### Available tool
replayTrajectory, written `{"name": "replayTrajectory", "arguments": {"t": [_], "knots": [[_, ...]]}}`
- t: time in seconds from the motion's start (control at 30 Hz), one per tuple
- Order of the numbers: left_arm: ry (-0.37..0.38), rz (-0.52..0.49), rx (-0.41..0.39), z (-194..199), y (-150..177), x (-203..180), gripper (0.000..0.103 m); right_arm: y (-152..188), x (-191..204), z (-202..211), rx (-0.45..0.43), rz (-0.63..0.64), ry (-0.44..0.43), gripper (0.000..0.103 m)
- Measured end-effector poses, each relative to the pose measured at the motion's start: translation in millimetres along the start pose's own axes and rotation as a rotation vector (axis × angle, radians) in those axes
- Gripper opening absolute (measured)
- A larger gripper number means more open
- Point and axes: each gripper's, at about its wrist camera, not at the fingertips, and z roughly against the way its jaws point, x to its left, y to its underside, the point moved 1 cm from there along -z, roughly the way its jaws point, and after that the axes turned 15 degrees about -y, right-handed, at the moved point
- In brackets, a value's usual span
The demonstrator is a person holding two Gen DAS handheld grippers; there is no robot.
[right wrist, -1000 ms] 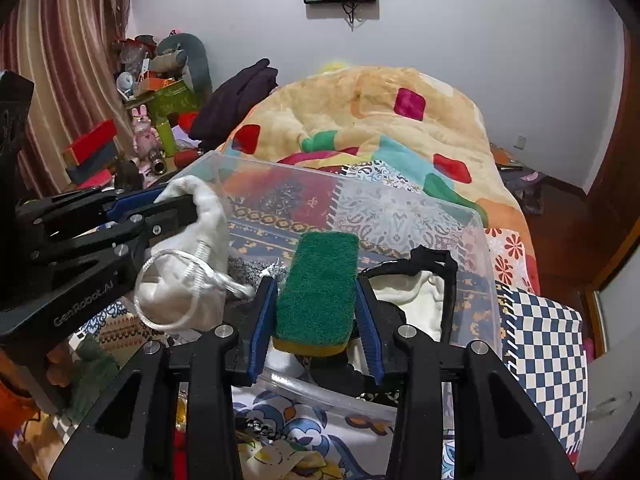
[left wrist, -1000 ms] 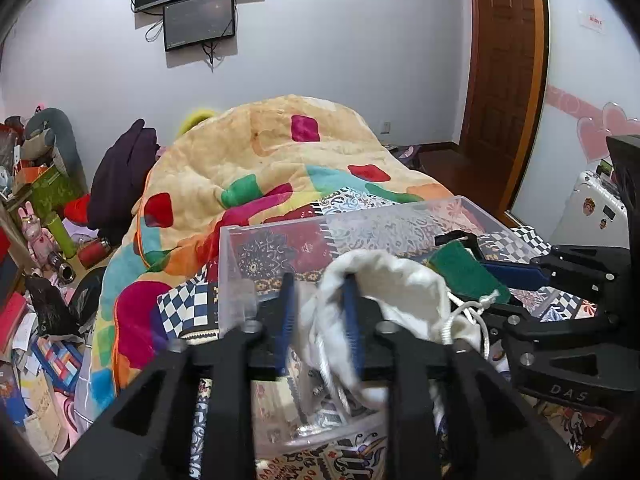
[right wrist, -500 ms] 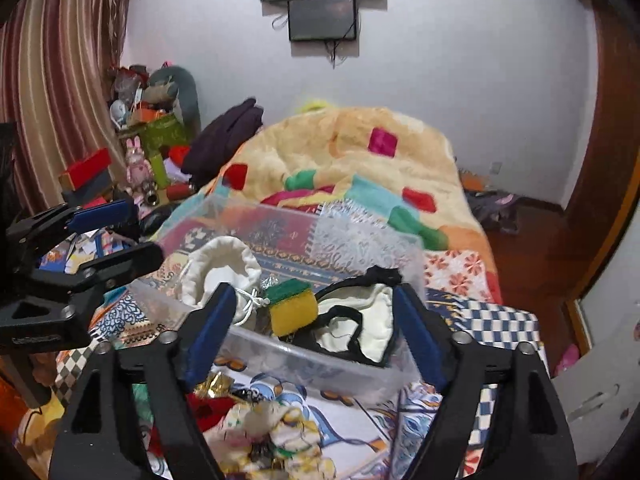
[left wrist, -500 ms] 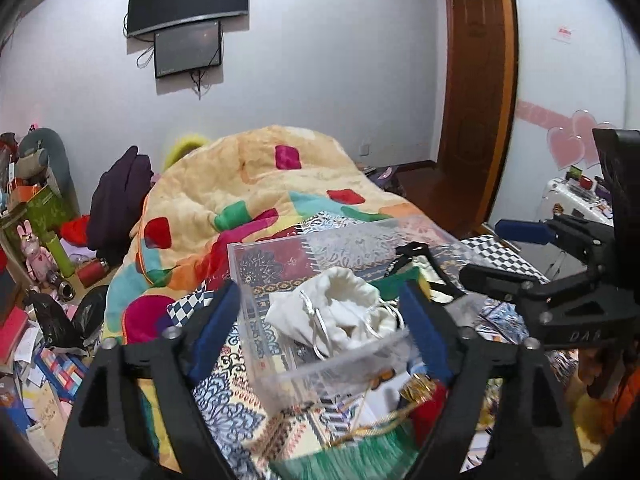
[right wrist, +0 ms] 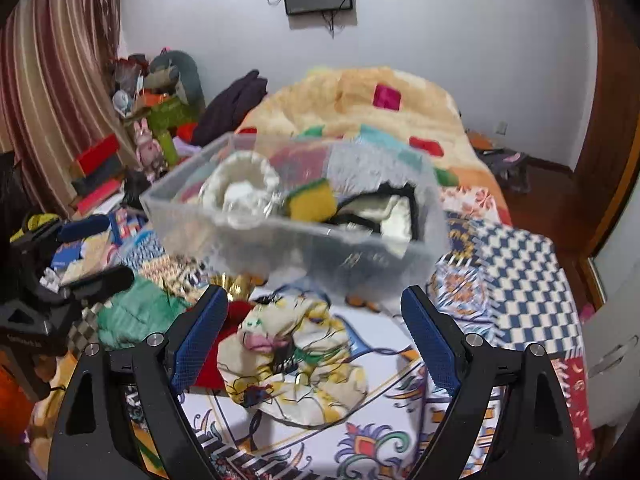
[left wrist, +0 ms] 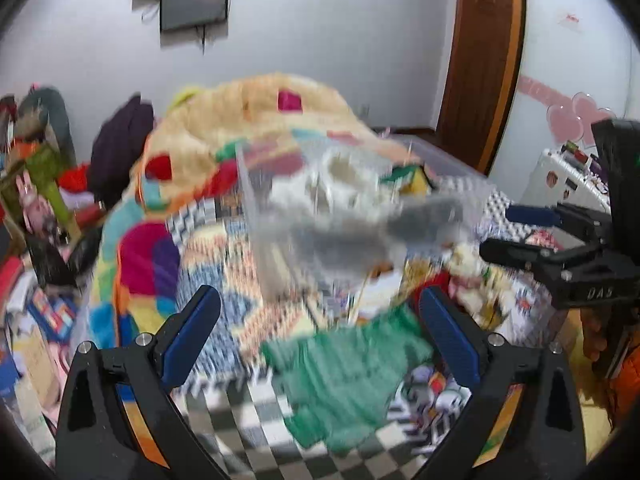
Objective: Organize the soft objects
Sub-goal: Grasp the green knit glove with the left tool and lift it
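Both grippers are wide open and hold nothing. My left gripper (left wrist: 320, 336) sits at the bottom of the left view, and a green cloth (left wrist: 352, 376) lies between its blue fingers (left wrist: 192, 336), low in the middle. My right gripper (right wrist: 316, 336) sits at the bottom of the right view, and a yellow flowery cloth (right wrist: 292, 364) lies between its fingers, with something red (right wrist: 224, 344) just left of it.

Up above both grippers, in the middle of each view, is the clear box (right wrist: 280, 236). Inside it I see the white bag (right wrist: 240, 188) on the left, the green and yellow sponge (right wrist: 312, 200) in the middle, and a white and black thing (right wrist: 384, 216) on the right.

The left view is very blurry, so the box there is just a smear. The right view is sharper and shows what is in the box. The left view shows my right gripper at its right edge; the right view shows my left gripper at its left edge.

A second ago the left gripper pinched the white bag and the right one pinched the sponge. Now both things sit in the box, and the grippers have let go and pulled back.
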Motion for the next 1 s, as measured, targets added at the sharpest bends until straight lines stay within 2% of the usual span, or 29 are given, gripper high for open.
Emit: {"name": "replayTrajectory", "arguments": {"t": [0.13, 0.27, 0.3, 0.33, 0.37, 0.43, 0.53, 0.57, 0.6, 0.67, 0.8, 0.93, 1.0], "knots": [[0.023, 0.039, 0.068, -15.0, 18.5, 2.7, 0.101, 5.7, 1.7, -16.2, 0.041, 0.008, -0.009, 0.084], [0.040, 0.048, 0.094, -22.2, 25.5, 0.2, 0.099, 11.8, -0.7, -26.5, 0.089, -0.012, -0.028, 0.059], [0.048, 0.050, 0.092, -22.4, 26.7, -0.6, 0.092, 12.8, -1.7, -27.9, 0.095, -0.020, -0.034, 0.056], [0.056, 0.049, 0.094, -22.4, 27.6, -1.7, 0.088, 13.7, -2.4, -28.6, 0.094, -0.022, -0.037, 0.049], [0.071, 0.051, 0.099, -23.3, 28.3, -2.3, 0.080, 15.2, -0.8, -27.8, 0.092, -0.016, -0.037, 0.042], [0.070, 0.052, 0.083, -21.0, 29.9, -3.5, 0.072, 16.3, 0.8, -24.9, 0.082, -0.001, -0.035, 0.035], [0.074, 0.030, 0.076, -19.8, 30.8, -6.9, 0.049, 17.7, 2.1, -22.0, 0.080, 0.012, -0.043, 0.014], [0.082, 0.020, 0.078, -18.6, 31.3, -8.5, 0.041, 19.2, 2.0, -20.5, 0.077, 0.014, -0.042, 0.012], [0.085, 0.016, 0.079, -18.0, 31.5, -8.7, 0.034, 19.2, 2.3, -20.6, 0.075, 0.017, -0.040, 0.012], [0.089, 0.011, 0.077, -15.2, 30.9, -8.0, 0.027, 20.6, 3.7, -17.4, 0.071, 0.021, -0.032, 0.012], [0.065, 0.010, 0.043, -4.8, 27.9, -2.3, 0.023, 20.6, 0.9, -2.5, 0.044, 0.012, 0.006, 0.015], [0.049, 0.031, 0.004, 8.4, 20.8, 8.5, 0.022, 23.5, -12.9, 7.6, 0.034, -0.034, 0.028, 0.048], [0.036, 0.041, -0.022, 16.8, 16.0, 13.7, 0.022, 27.7, -19.2, 8.8, 0.047, -0.060, 0.034, 0.050]]}}
